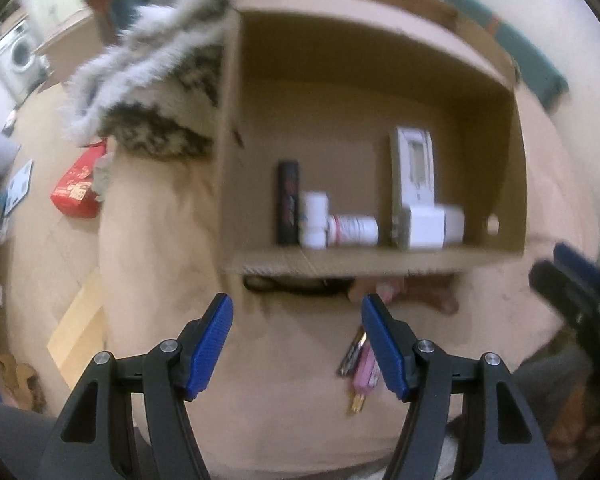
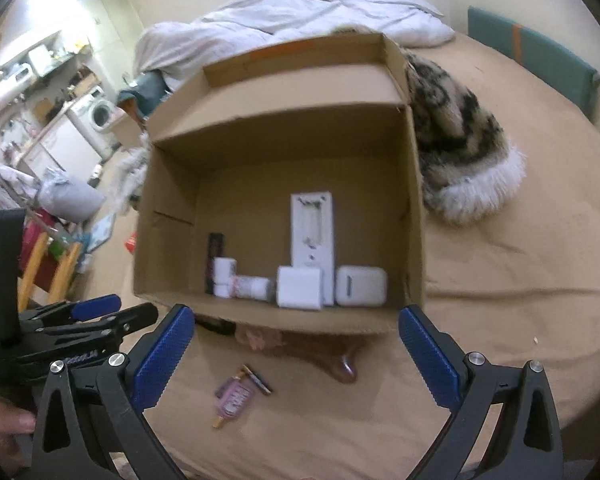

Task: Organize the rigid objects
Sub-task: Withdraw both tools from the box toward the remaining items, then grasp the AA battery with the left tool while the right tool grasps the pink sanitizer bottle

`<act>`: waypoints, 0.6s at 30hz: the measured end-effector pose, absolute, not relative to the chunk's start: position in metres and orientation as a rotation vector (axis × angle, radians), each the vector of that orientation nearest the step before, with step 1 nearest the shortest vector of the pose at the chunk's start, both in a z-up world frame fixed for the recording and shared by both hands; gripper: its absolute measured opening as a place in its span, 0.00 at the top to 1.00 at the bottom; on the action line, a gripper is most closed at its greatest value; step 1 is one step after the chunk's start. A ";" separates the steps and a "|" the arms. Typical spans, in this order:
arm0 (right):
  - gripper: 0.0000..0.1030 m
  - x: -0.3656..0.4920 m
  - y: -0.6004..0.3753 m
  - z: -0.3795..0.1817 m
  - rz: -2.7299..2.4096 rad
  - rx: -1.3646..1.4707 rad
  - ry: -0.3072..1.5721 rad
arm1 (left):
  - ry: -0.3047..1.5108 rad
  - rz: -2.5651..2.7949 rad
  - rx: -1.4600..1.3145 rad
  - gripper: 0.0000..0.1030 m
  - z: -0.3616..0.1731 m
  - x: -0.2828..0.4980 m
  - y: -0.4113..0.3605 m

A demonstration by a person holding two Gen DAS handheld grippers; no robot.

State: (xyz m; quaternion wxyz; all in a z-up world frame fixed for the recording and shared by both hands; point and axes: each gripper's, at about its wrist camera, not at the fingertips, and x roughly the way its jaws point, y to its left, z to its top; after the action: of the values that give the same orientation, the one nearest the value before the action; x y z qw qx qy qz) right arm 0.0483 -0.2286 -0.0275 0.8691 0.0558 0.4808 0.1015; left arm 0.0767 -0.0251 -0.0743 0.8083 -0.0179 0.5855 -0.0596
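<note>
Cardboard box [image 2: 414, 216] filled mid-frame on the bed: light but bulky, stiff walls, best taken by the rim. Inside, bottom edge, white boxes [image 2: 300, 286] and pill bottles [image 1: 352, 230] looked rigid, light and slick. Lower centre, pink bottle [image 2: 234, 398] lay loose on the sheet; grip its flat sides. Left gripper [image 1: 296, 346] and right gripper [image 2: 296, 354] both stood apart, empty.
</note>
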 end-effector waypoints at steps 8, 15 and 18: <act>0.00 0.054 -0.237 -0.042 0.174 0.164 1.066 | 1.473 -0.242 0.092 0.53 -0.132 0.068 -0.066; 0.00 0.057 -0.236 -0.045 0.173 0.165 1.076 | 1.534 -0.214 0.104 0.60 -0.156 0.074 -0.070; 0.00 0.057 -0.236 -0.047 0.169 0.159 1.090 | 1.588 -0.248 0.053 0.61 -0.169 0.080 -0.071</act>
State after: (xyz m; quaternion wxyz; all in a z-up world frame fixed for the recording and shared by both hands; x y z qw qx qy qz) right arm 0.0568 -0.2361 -0.0469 0.8488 0.0754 0.5171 0.0804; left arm 0.0799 -0.0707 -0.1693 0.6938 0.0236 0.7111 -0.1113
